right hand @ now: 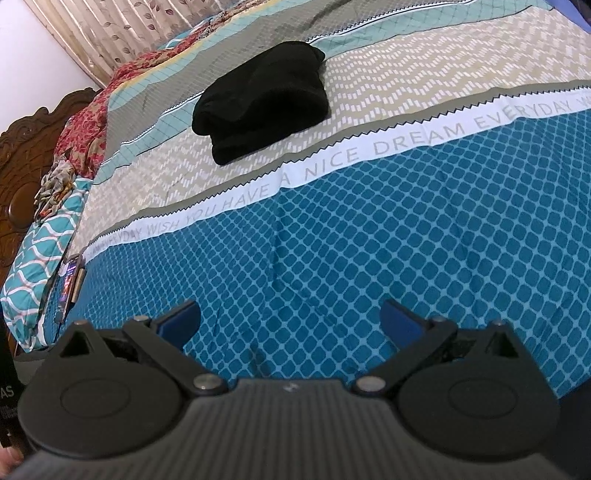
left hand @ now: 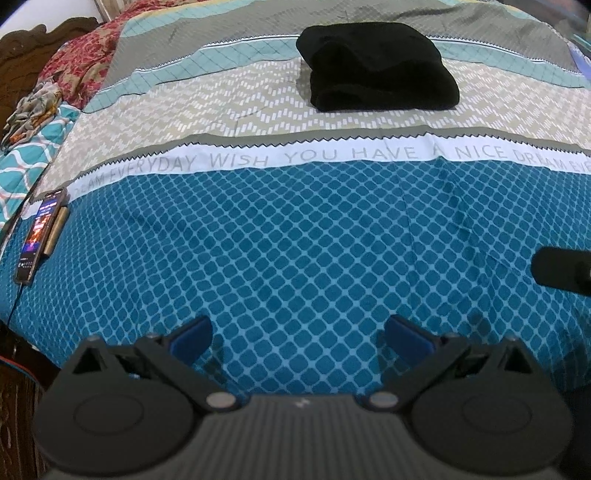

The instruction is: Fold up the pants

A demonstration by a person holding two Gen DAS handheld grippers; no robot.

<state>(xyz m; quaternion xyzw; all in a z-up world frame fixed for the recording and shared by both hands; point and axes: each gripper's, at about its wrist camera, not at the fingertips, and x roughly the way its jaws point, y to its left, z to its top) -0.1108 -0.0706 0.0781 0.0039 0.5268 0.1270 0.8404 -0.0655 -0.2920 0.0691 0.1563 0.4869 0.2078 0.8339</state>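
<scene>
Patterned bedspread fills both views. Black pants sit folded in a compact stack on the beige zigzag band, well apart from both grippers. Left gripper and right gripper: jaws spread wide, empty. Phone at bed's left edge.

The bedsheet's white band reads "DREAM EVERYDAY WISH YOU HAVE A NICE DREAM EVERYDAY"

Bed covered by patterned bedspread: teal diamond band, white lettered strip. Phone, screen lit, at left edge of frame. Red floral cloth bunched upper left beside carved wooden headboard. Leaf-print curtain at top left.
</scene>
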